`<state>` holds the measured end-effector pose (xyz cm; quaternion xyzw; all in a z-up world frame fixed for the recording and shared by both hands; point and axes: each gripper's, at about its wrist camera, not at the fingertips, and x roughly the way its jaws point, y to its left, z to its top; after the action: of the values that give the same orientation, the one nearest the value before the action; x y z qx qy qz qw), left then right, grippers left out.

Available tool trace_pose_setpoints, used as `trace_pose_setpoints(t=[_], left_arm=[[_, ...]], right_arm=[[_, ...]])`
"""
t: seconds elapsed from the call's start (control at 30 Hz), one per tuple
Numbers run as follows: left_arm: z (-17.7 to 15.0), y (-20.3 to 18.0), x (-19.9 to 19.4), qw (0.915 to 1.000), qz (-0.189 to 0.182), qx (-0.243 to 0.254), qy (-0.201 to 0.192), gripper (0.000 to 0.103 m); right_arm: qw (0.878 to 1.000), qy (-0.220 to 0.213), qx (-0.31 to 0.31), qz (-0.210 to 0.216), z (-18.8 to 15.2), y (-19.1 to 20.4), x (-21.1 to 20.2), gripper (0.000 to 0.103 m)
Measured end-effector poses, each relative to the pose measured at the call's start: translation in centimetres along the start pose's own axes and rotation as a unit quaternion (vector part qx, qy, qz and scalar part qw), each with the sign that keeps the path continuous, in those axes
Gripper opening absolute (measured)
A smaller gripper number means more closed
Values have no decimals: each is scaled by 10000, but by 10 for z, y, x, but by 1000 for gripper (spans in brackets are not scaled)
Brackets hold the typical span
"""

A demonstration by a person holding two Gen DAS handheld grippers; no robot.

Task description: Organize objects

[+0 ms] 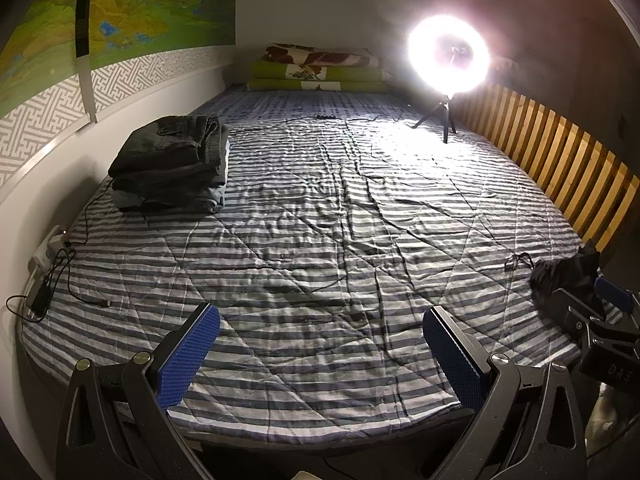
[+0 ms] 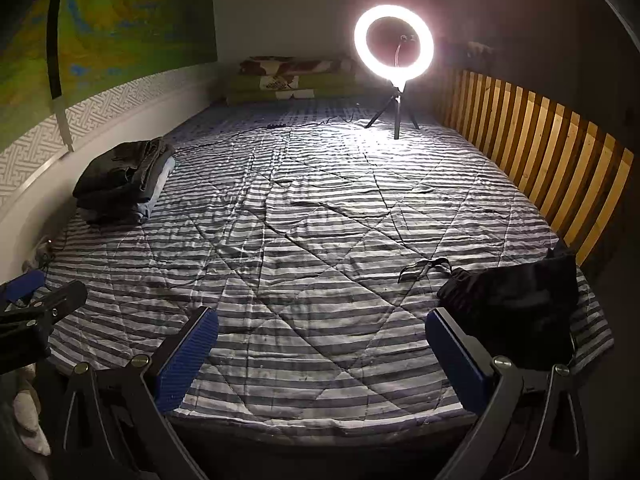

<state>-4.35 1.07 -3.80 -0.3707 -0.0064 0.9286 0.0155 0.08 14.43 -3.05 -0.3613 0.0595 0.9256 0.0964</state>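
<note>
1. One bed (image 1: 320,216), covered by one striped quilt (image 2: 320,240); one slatted wooden rail (image 2: 540,152) along its far side.
2. One stack of folded clothes (image 1: 172,164); the number of garments in it cannot be told for sure, at least three layers show.
3. One crumpled black cloth bag (image 2: 516,304) near the bed's edge.
4. One lit ring lamp (image 2: 394,44) on one small tripod (image 2: 394,114) with three legs.
5. One pile of bedding (image 1: 316,68) at the head; two green layers and one brown patterned blanket on top.
6. One wall map (image 1: 152,4).
7. Two claws: the left claw (image 1: 320,344) and the right claw (image 2: 320,348); each has two blue-padded fingers (image 1: 188,356), spread apart.
</note>
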Motion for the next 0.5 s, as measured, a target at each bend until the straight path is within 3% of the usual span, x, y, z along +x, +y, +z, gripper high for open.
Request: trace_pose_setpoints(t=[0.37, 0.5], left_arm=[[0, -15, 16, 9997, -174, 114, 160, 103], [1, -19, 23, 9995, -188, 127, 217, 103]], right_arm=[[9991, 223, 216, -298, -5, -38, 21, 100], [9970, 453, 384, -493, -10, -73, 34, 91]])
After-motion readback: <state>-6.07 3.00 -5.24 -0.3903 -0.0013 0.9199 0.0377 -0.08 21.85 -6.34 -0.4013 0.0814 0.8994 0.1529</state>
